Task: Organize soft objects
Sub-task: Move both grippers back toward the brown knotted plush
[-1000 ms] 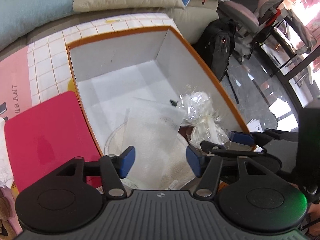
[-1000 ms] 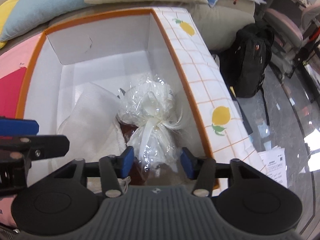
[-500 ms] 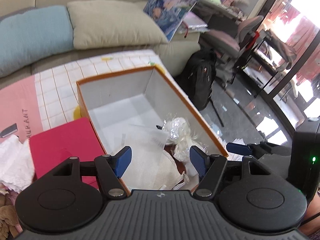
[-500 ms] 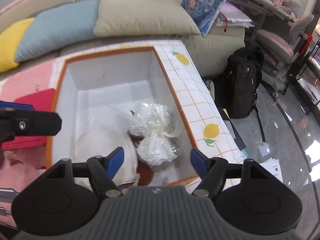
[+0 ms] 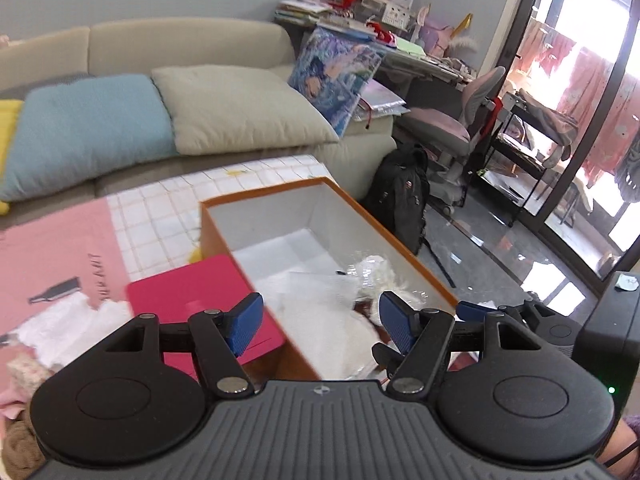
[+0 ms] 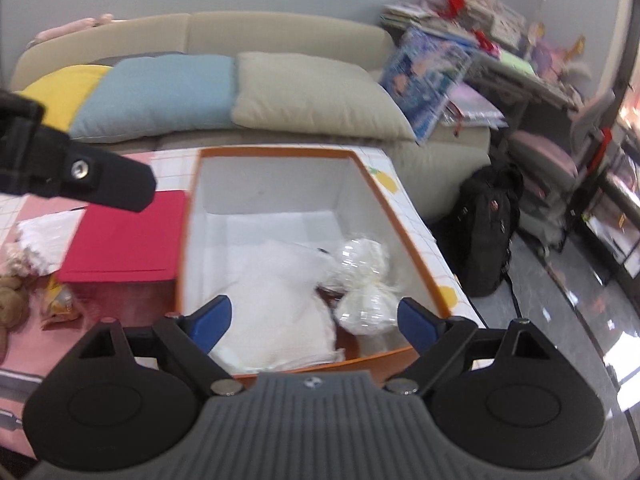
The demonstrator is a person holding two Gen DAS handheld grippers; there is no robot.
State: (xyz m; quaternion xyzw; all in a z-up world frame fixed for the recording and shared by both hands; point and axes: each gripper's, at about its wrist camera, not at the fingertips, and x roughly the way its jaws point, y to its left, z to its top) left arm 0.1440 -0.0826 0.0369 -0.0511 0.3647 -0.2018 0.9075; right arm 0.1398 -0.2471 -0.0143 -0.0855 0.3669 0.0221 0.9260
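An orange-rimmed box with white inside stands on the table; it also shows in the left wrist view. In it lie a white folded cloth and a cellophane-wrapped bundle tied with a ribbon. My right gripper is open and empty, raised above the box's near end. My left gripper is open and empty, raised above the box's near left corner. The left gripper's arm shows at the left of the right wrist view.
A red flat lid lies left of the box. White cloth and brown plush toys lie on the pink mat at the left. A sofa with cushions is behind. A black backpack stands on the floor at the right.
Both grippers have risen and drawn back from inside the box. The right gripper's jaws have opened wider, leaving the wrapped bundle in the box.
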